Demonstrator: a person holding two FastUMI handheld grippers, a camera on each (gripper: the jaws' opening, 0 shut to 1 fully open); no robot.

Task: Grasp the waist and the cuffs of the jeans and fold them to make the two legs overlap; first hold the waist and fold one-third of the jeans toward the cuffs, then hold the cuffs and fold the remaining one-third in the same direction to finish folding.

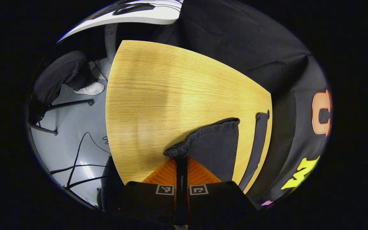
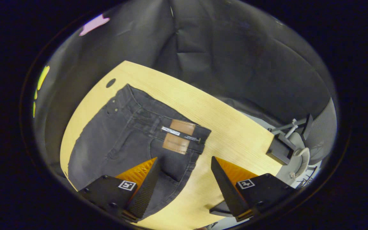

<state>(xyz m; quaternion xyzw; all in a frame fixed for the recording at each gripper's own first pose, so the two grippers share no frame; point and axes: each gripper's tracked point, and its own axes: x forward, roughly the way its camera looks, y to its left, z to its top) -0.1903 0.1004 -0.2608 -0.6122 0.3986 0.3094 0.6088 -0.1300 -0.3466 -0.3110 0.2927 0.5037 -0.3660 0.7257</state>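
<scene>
Pale wood tabletop [image 2: 235, 134] carries the dark jeans [image 2: 113, 140], waist far, cuffs near. Left gripper [image 1: 181, 164] is clamped on a cuff hem [image 1: 203, 140]; right gripper [image 2: 184, 179] hangs apart above the waist. Denim looks heavy, limp (thick waistband [image 2: 158, 124] likely grips best).

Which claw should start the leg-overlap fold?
Left. The left claw is already shut on a cuff of the jeans. The right claw is open above the waist, gripping nothing yet, so it must close first.
</scene>
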